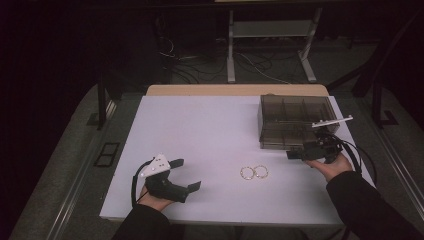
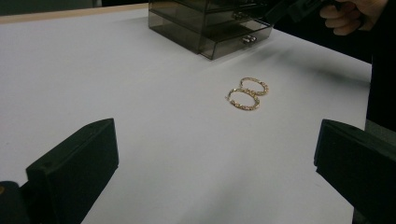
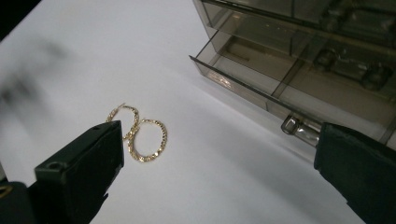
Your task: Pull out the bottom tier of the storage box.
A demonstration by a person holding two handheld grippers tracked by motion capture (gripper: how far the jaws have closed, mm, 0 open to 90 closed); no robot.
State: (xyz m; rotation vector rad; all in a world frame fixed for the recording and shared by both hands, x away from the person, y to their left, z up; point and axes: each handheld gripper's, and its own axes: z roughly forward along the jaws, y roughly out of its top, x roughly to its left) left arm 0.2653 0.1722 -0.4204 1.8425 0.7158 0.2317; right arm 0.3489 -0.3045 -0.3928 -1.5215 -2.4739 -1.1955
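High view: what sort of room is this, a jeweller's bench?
More likely a lab or recording workspace. A plain white table stands over loose floor cables, a person holds a sensor-fitted gripper in each hand, and only a smoky drawer box and two gold hoop earrings are laid out.

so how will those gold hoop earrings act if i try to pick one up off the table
The hoop earrings look thin and lie flat, so probably light and hard to get under. Their textured wire may grip a little, yet likely slides on the smooth white table. They touch, so lifting one may drag the other.
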